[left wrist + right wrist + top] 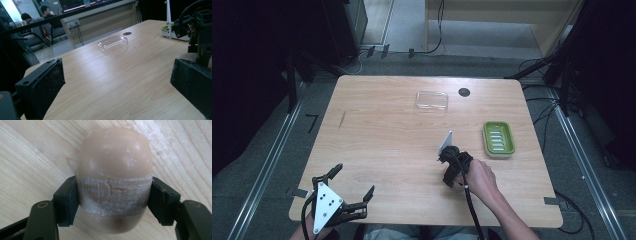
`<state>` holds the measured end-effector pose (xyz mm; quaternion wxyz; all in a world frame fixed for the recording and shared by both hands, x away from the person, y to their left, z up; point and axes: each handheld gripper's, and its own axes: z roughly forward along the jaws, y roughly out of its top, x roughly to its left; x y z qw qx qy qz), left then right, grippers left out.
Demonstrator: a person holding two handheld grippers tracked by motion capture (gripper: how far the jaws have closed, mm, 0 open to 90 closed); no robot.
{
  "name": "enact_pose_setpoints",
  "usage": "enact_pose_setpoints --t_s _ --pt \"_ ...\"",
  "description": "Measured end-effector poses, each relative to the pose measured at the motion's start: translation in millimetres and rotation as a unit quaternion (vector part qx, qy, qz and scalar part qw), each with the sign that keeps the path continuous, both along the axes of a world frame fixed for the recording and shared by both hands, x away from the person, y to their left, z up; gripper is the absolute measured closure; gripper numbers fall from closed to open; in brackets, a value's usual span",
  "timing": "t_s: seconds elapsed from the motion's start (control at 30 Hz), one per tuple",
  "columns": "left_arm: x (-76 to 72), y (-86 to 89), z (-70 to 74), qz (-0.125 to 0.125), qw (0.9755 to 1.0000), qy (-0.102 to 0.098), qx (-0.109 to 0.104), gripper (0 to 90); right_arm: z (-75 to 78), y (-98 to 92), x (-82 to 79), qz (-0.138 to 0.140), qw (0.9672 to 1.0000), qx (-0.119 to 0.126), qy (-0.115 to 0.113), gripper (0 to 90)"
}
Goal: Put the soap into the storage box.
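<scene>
At the lower left your left gripper [353, 186] idles wide open, while right of centre your right gripper [113, 200] clamps the soap bar [114, 177] across its width on the table [377, 130], long axis along the jaws; I'd judge grasping done, with moving it to the green soap dish [499, 139] left

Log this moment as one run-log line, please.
right gripper: shut on soap bar | left gripper: open, idle | soap dish: empty | clear lid: apart
</scene>
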<state>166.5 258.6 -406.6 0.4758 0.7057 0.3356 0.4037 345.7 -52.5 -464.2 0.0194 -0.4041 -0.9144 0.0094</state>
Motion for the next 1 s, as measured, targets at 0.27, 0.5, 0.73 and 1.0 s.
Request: enact_pose_setpoints --t_s 0.27,0.5,0.73,1.0 --pt "-0.1 0.0 -0.1 0.0 1.0 -0.001 0.0 0.0 0.3 -1.1 -1.6 0.002 1.0 -0.007 0.001 33.1" --pt "-0.2 -0.2 -0.1 -0.001 1.0 -0.001 0.0 0.0 0.6 -1.2 -2.1 0.014 0.9999 -0.008 0.002 33.6" --pt "-0.3 -0.1 -0.2 0.0 1.0 -0.001 0.0 0.0 0.7 -1.8 -0.9 0.028 0.9995 -0.01 0.005 33.6" --pt "-0.4 0.0 -0.3 0.0 1.0 0.0 0.0 0.0 8.9 -4.9 -0.3 0.034 0.9994 -0.006 0.001 33.7"
